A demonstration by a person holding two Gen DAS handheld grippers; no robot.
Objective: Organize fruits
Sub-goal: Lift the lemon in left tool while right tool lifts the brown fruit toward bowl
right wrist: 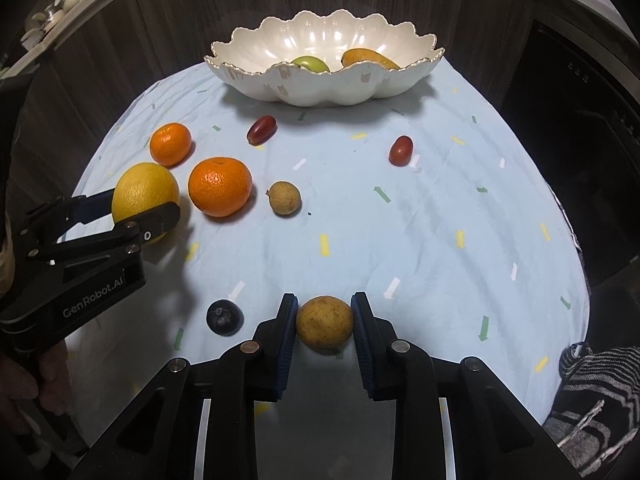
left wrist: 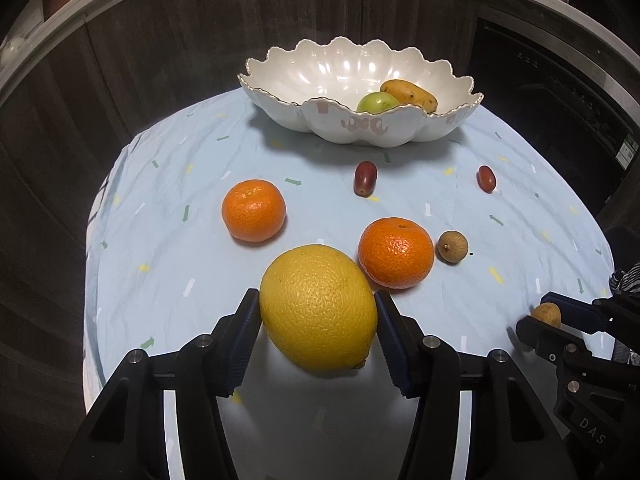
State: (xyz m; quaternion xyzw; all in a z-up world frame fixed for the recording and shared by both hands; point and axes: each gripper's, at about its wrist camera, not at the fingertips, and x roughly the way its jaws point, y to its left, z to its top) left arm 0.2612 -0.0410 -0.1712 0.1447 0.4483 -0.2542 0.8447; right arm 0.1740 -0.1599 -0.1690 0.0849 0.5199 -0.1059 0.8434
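Observation:
My left gripper [left wrist: 318, 300] is shut on a big yellow citrus [left wrist: 318, 308], pads pressed to both its sides at the near left of the table; in the right wrist view that gripper [right wrist: 144, 204] pinches the same citrus [right wrist: 140, 188]. My right gripper [right wrist: 325, 300] is shut on a small round tan fruit [right wrist: 324, 323] near the front edge. A white scalloped bowl [left wrist: 360, 128] at the far side holds a green fruit [left wrist: 376, 102] and a yellow-brown one [left wrist: 410, 94]. Two mandarins [left wrist: 254, 210] [left wrist: 396, 252] lie between.
A small brown fruit [left wrist: 452, 247] and two red oval fruits [left wrist: 365, 178] [left wrist: 486, 179] lie loose on the light blue cloth [right wrist: 420, 220]. A dark round fruit [right wrist: 225, 317] sits left of my right gripper. Dark wooden panels rise behind the round table.

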